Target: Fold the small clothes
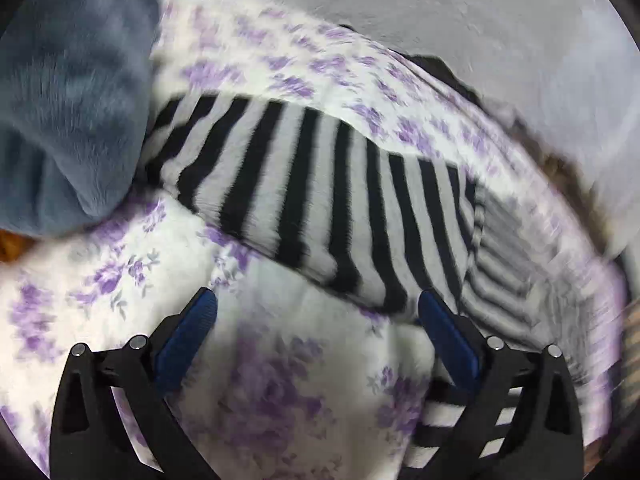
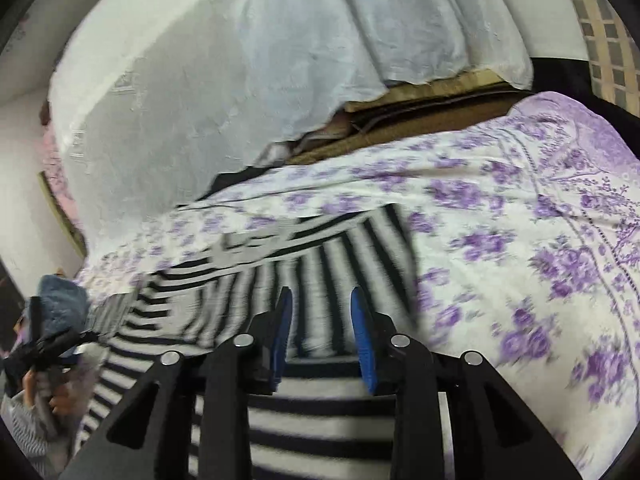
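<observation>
Left tongs (image 1: pixel 318 300) stand spread wide, nothing between them, above the floral bedspread (image 1: pixel 120 272). Right tongs (image 2: pixel 322 300) are parted, pads clear of the striped garment (image 2: pixel 320 420) lying flat on the bed beneath. Only the left view shows a blue fleece item (image 1: pixel 68 112); only the right shows white lace cloth (image 2: pixel 200 80) beyond. No legible writing.

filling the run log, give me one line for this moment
left gripper: open, empty | right gripper: open over black-and-white striped fuzzy garment | garment: flat on purple floral bedspread
</observation>
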A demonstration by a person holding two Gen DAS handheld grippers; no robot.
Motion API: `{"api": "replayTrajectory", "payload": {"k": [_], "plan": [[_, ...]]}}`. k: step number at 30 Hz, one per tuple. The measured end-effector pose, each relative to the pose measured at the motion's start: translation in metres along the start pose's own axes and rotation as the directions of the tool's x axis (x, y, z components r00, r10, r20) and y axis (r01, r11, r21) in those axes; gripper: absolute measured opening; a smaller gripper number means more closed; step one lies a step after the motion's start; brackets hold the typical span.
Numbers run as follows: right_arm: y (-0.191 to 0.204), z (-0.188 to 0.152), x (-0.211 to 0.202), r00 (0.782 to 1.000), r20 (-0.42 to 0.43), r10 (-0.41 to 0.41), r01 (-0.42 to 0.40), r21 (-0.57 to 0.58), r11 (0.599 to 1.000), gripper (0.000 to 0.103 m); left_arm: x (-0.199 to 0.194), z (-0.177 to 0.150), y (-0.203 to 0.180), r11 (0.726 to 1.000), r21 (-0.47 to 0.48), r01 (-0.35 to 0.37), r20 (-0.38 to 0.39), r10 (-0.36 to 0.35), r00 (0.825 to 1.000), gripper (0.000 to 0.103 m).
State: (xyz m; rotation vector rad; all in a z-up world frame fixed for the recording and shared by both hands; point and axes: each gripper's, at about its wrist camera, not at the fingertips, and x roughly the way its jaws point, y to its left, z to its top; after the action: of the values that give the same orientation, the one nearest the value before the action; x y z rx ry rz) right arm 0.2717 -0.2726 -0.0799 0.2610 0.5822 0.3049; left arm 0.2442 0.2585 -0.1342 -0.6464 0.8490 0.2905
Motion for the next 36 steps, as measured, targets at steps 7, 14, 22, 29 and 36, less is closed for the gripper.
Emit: {"api": "replayTrajectory", "payload": {"k": [7,14,22,29,36], "plan": [[0.045,-0.013,-0.014,0.999,0.014,0.037,-0.035,-0.119,0.992,0.044,0.024,0.051,0.035,0.988,-0.154,0.021,0.030,-0.017,0.999,0.097],[0.054,-0.014,-0.013,0.999,0.017,0.052,-0.049,-0.128,0.991,0.044,0.014,0.054,0.023,0.994,-0.095,-0.060,0.094,0.069,0.993,0.025],[0.054,-0.015,-0.010,0.999,0.003,0.047,-0.046,-0.119,0.992,0.044,-0.032,0.047,-0.025,0.983,0.082,-0.166,0.259,0.139,0.956,0.019],[0.049,-0.015,-0.009,0.999,-0.005,0.048,-0.049,-0.106,0.993,0.044,-0.062,0.038,-0.088,0.941,0.248,-0.231,0.361,0.131,0.923,0.018],[0.036,-0.011,-0.010,0.998,-0.010,0.065,-0.065,-0.050,0.997,0.044,-0.065,0.030,-0.129,0.914,0.315,-0.257,0.386,0.124,0.914,0.018]]}}
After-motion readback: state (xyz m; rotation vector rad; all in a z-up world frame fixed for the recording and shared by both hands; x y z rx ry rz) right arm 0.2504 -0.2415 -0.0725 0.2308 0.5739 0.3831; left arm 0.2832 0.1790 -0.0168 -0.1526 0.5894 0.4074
